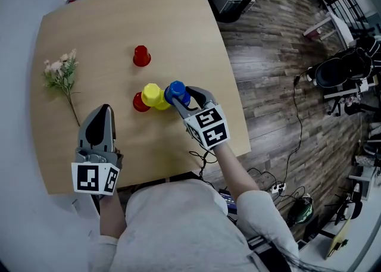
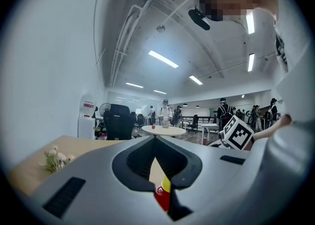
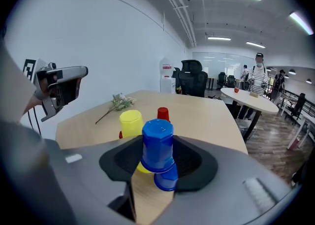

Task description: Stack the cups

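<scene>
Blue plastic cup (image 3: 157, 143), upside down, was clasped in the wide-set jaws of the right gripper (image 1: 180, 97) over a second blue cup (image 3: 167, 179) on the wooden counter (image 1: 178, 21), just right of a yellow cup (image 1: 153, 95) touching a red cup (image 1: 139, 104). A lone red cup (image 1: 141, 56) stood farther off, so stacking looked about half done; the left gripper (image 1: 105, 111), closed and empty, rested near left. Bare counter lay far and left, its right edge closer.

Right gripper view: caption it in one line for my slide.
Right claw holding a blue cup over a second blue cup, yellow cup and red cup on the table beyond.
</scene>
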A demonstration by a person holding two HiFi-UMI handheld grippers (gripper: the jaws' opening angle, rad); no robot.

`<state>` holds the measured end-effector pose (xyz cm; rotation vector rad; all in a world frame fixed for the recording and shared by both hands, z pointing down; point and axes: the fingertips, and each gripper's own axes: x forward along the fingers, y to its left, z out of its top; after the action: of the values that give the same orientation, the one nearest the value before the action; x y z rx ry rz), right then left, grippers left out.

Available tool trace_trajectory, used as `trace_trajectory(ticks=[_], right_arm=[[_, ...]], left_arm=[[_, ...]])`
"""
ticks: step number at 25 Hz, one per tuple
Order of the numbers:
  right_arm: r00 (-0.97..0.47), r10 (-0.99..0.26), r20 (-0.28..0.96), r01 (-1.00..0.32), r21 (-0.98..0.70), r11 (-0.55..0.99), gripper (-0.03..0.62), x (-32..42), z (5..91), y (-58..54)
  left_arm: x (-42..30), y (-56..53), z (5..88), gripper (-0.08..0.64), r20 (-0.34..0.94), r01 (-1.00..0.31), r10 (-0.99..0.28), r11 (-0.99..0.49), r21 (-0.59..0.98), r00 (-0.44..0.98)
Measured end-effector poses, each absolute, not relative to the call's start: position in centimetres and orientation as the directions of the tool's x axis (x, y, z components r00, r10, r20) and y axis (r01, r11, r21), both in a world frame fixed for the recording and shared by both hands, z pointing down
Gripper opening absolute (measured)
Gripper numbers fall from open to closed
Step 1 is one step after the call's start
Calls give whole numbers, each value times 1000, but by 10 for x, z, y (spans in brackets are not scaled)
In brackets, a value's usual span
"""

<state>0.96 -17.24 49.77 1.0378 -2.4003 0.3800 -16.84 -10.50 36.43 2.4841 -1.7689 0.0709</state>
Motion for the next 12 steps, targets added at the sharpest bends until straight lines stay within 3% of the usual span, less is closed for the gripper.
trace_trajectory(ticks=[12], right_arm=[[-563, -600, 568, -736, -13, 677, 201, 4, 506, -172]], left_arm=[[-178, -102, 367, 8, 93, -952, -947, -303, 53, 306]])
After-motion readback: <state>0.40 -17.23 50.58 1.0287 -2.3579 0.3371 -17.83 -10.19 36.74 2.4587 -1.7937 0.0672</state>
